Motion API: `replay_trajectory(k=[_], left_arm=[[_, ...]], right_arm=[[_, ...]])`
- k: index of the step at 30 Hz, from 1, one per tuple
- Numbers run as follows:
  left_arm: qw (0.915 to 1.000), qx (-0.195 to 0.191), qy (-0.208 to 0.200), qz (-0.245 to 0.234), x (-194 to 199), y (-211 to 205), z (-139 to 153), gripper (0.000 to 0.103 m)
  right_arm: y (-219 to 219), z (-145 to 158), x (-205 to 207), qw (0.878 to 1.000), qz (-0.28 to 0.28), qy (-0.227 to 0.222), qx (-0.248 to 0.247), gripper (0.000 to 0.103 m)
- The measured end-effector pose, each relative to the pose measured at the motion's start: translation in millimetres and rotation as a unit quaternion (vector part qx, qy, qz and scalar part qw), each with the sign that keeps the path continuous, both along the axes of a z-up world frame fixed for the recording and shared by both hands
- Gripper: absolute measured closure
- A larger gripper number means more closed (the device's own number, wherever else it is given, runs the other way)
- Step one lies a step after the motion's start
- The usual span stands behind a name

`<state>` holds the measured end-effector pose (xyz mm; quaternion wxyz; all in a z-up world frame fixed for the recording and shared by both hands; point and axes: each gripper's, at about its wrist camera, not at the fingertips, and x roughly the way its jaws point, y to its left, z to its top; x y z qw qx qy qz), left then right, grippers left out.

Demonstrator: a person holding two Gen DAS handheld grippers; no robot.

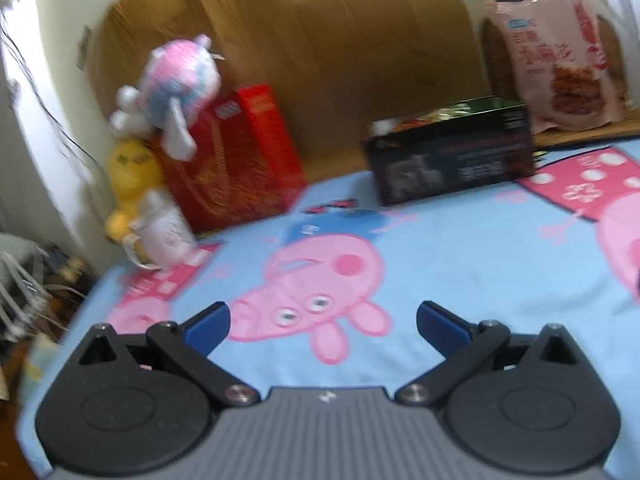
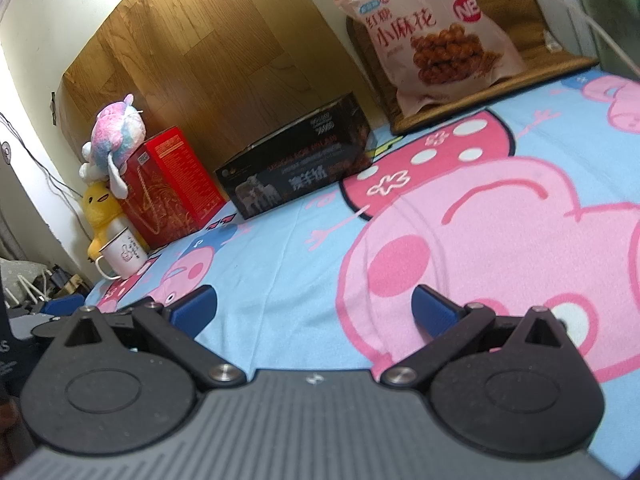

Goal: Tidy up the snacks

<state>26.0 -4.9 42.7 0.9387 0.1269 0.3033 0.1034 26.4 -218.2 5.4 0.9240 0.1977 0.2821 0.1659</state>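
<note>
A black snack box [image 1: 452, 158] [image 2: 296, 168] lies on the blue cartoon-pig sheet [image 1: 460, 264] [image 2: 288, 264], with green and orange packets showing in its open top in the left wrist view. A pink snack bag [image 1: 556, 60] [image 2: 432, 32] stands upright on a woven mat [image 2: 496, 80] at the back right. A red box [image 1: 240, 160] [image 2: 172, 184] stands at the back left. My left gripper [image 1: 323, 326] is open over the sheet, holding nothing. My right gripper [image 2: 314, 306] is also open and empty, well short of the boxes.
A pastel plush toy [image 1: 180, 80] [image 2: 114, 136] sits on the red box, above a yellow plush [image 1: 130, 176] [image 2: 100, 208] and a white mug [image 1: 168, 232] [image 2: 122, 256]. A wooden board [image 1: 288, 40] [image 2: 200, 52] backs the bed. Clutter lies past the bed's left edge.
</note>
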Motion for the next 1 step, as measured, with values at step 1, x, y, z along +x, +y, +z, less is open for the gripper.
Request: replay_trajectory(k=[1], left_arm=[[0.9998,-0.017,0.006,-0.009,2.3,0.7,0.7,0.0]], right_arm=[[0.1,2.4,-0.6,1.0,-0.002,-0.008,-0.006,0.0]])
